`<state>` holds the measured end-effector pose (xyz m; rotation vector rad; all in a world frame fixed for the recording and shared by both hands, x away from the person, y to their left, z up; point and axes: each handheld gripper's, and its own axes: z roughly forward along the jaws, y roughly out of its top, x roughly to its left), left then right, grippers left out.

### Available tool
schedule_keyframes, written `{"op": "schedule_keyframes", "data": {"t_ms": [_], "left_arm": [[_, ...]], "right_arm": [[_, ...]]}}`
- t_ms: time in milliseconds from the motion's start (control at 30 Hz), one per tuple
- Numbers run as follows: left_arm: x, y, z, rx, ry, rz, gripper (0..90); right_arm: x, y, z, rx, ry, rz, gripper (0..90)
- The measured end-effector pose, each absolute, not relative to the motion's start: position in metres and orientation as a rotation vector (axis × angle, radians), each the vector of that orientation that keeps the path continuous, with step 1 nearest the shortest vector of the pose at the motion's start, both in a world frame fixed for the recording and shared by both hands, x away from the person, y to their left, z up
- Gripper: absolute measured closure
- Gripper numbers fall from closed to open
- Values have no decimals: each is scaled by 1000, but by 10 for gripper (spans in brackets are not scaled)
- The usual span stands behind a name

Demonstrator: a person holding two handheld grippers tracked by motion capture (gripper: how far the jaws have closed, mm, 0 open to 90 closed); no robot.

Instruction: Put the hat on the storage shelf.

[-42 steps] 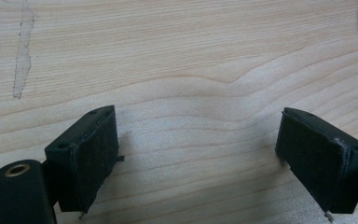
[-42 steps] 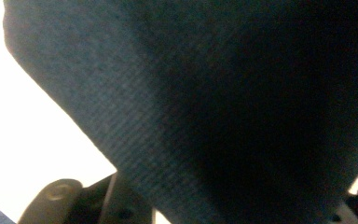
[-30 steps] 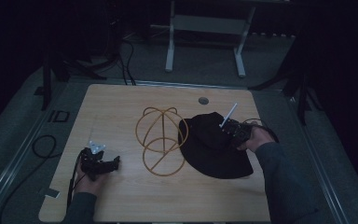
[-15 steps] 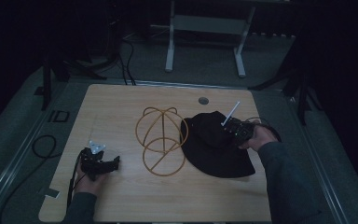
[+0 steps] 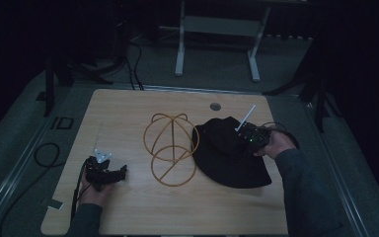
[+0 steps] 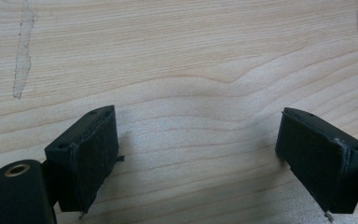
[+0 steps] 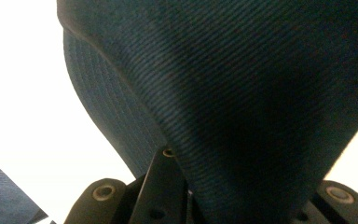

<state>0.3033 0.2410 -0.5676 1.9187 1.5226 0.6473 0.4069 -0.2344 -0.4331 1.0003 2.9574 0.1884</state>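
On the pale wooden table (image 5: 128,113), the right gripper (image 5: 244,134) jaws pinch the black bucket hat (image 5: 229,158); next, seemingly, lift it onto the wire hat stand (image 5: 170,148). The left gripper (image 6: 200,154) rests with jaws spread.

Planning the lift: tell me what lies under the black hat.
The black hat lies on the wooden table, beside the wire frame. The right gripper pinches its fabric. Anything beneath the cloth is covered.

One hat (image 5: 229,155); one wire frame (image 5: 170,148)

right gripper (image 5: 241,138) | shifted slightly right | black hat (image 5: 227,158) dragged along, brim reshaped
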Motion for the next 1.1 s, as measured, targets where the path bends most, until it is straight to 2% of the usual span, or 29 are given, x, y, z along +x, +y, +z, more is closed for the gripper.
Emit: {"op": "schedule_keyframes", "data": {"t_ms": [1100], "left_arm": [[303,241,-568,1917,1522,649,134]], "right_arm": [[402,-238,-396,952,2902,318,877]]}}
